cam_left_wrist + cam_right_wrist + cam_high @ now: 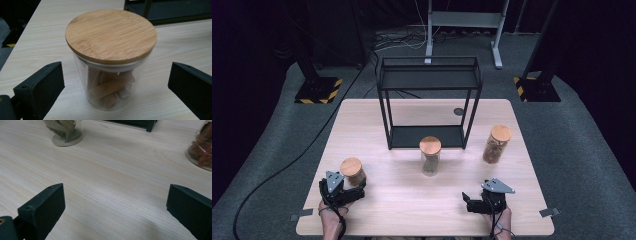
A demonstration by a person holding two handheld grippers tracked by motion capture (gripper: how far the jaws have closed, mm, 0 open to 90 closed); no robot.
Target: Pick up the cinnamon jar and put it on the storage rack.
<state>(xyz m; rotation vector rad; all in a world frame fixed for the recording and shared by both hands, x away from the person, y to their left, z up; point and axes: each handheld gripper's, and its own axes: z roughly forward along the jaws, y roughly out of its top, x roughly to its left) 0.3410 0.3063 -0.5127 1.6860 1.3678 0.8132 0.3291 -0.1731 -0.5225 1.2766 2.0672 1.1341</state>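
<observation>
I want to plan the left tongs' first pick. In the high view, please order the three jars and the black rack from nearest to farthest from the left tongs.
1. Short jar, right at the left tongs.
2. Middle jar, table centre.
3. Black rack, behind the middle jar.
4. Tall jar, far right.

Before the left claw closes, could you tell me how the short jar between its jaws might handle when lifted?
The jar looks like smooth glass, so probably slippery and fragile. Its wooden lid may lift off. Short and wide, it seems unlikely to tip.
</observation>
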